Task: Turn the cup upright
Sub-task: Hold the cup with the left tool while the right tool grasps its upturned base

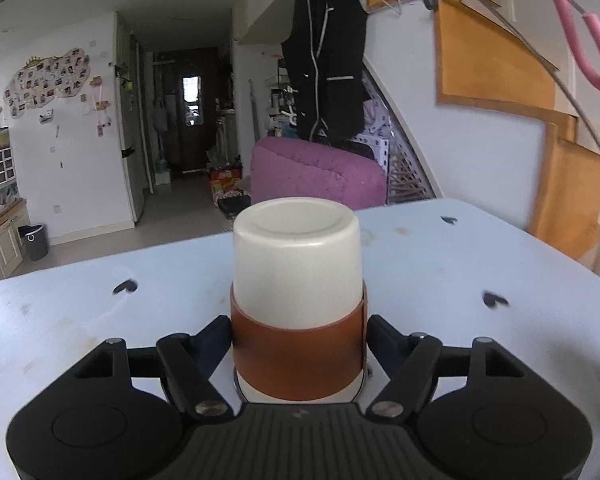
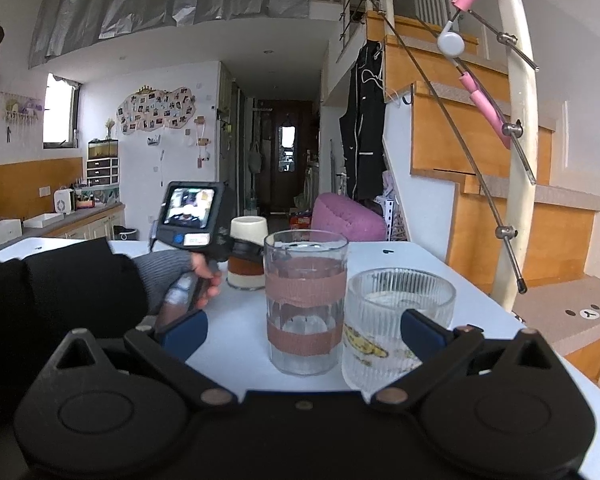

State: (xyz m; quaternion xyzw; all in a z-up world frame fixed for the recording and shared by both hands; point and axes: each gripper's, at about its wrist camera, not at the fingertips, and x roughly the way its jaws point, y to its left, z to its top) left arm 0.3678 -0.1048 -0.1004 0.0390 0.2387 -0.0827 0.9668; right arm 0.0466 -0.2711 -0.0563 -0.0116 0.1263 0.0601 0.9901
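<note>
Left wrist view shows the cup [image 1: 296, 300] standing upside down on the pale blue table [image 1: 440, 280], its flat base on top and its rim down, with a brown band around the lower half; the left tool [image 1: 298, 344] has a finger on each side of that band, pressed against it or very nearly so, and I judge it to be gripping the cup, though a thin gap cannot be ruled out. Right wrist view shows the right tool [image 2: 302, 330] spread wide and holding nothing, hovering low over the near part of the table just behind a tall clear glass [image 2: 306, 300] with two brown bands and a ribbed glass [image 2: 396, 320] beside it, both upright. The cup sits further back in that view, well apart from the two glasses. The main risk is slipping: the band looks smooth, and a weak squeeze during the turn could let the cup rotate or drop onto the table. Turning too low could catch the rim on the surface. A careless shift of the right tool could knock either glass over
</note>
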